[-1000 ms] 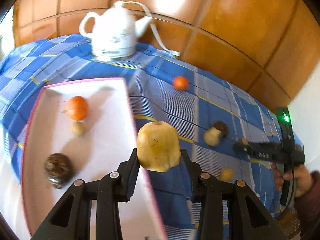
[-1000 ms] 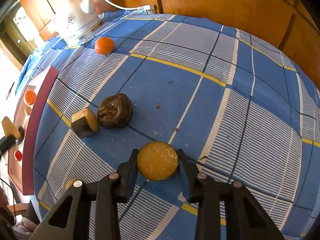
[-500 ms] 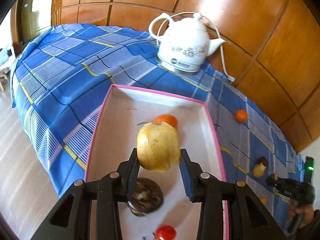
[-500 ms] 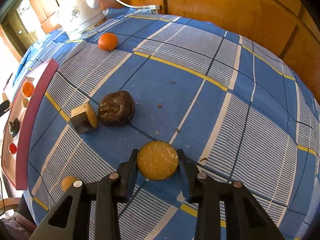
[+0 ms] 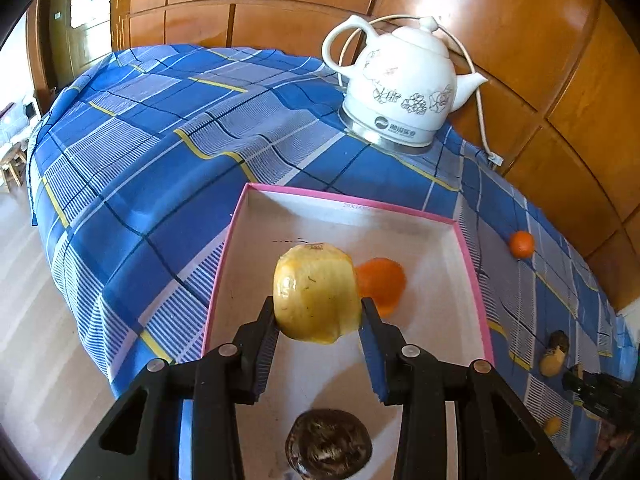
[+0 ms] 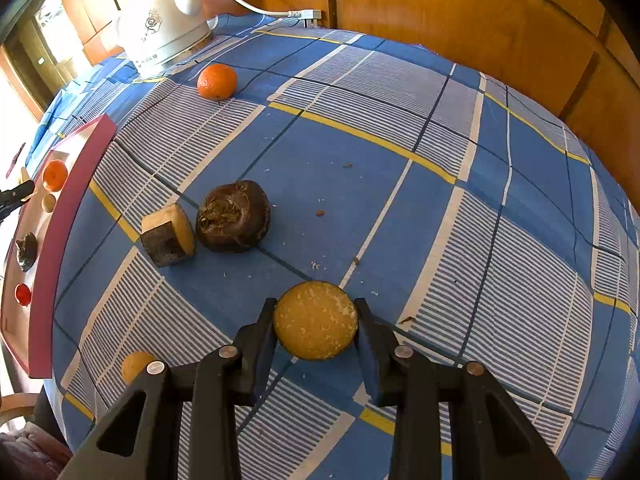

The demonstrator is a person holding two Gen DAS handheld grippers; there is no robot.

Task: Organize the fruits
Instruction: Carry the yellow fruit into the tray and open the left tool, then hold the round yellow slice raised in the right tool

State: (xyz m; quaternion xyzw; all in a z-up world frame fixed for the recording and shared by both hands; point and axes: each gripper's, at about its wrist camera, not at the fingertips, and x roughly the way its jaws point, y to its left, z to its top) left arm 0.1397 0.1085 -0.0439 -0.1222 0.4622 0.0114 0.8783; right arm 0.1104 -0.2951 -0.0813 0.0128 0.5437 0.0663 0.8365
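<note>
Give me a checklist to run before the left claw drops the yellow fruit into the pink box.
1. Left claw grips the peeled yellow fruit: ok, both pads press on its sides.
2. Fruit is over the pink box, inside its rim: ok.
3. Landing spot is free: not ok, the orange lies just behind the fruit and a dark brown fruit lies below the claw.
4. Height of the fruit above the box floor: cannot tell.
5. Right claw is away from the box: ok, it holds a round yellow slice over the blue checked cloth.
6. White kettle is clear of the box: ok.
</note>
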